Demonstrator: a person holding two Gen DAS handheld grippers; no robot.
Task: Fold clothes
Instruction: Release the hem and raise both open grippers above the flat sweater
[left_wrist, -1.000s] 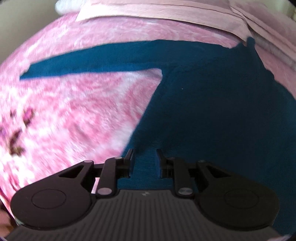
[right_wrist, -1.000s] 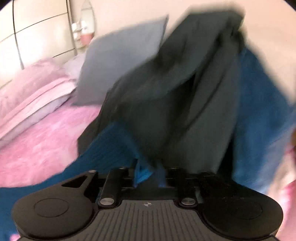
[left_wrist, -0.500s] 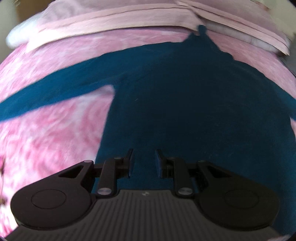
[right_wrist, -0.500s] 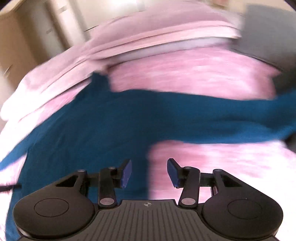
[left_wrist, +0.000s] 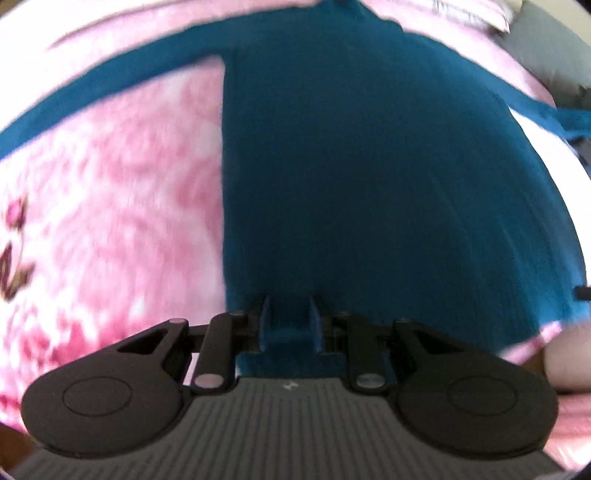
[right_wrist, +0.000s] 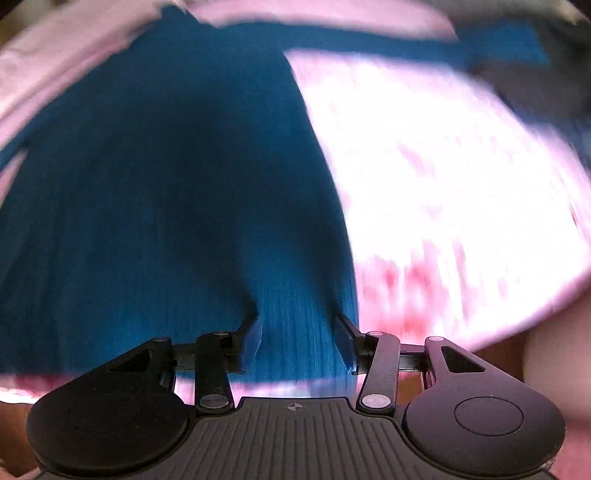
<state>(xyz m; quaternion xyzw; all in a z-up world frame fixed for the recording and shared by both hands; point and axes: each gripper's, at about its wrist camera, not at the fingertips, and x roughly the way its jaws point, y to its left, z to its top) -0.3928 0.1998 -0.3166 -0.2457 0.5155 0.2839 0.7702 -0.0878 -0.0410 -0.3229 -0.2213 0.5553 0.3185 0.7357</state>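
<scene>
While the left gripper (left_wrist: 287, 321) points steeply down at the hem of a teal ribbed long-sleeved knit top (left_wrist: 369, 177), its jaws stand a narrow way apart with teal cloth showing in the gap; whether the pads actually press on the fabric cannot be told, since the hem seems to lie flat beneath them. Over at the other lower corner, the right gripper (right_wrist: 301, 341) also points down at the hem, its jaws set noticeably wider, having just been closing, and the teal knit runs between them without either pad visibly touching it, so it reads as open. From the grippers outward, the top lies spread flat and face down or up on a bed covered by a mottled pink and white fleece blanket (left_wrist: 110, 206), its body running away from both cameras toward the neck at the far edge. One sleeve stretches out to the left in the left wrist view, the other reaches off to the right in both views. Beyond the neck sit pale pink pillows (right_wrist: 332, 14), and a grey pillow (left_wrist: 546, 55) shows at the upper right of the left wrist view. Both views are smeared by motion blur.
</scene>
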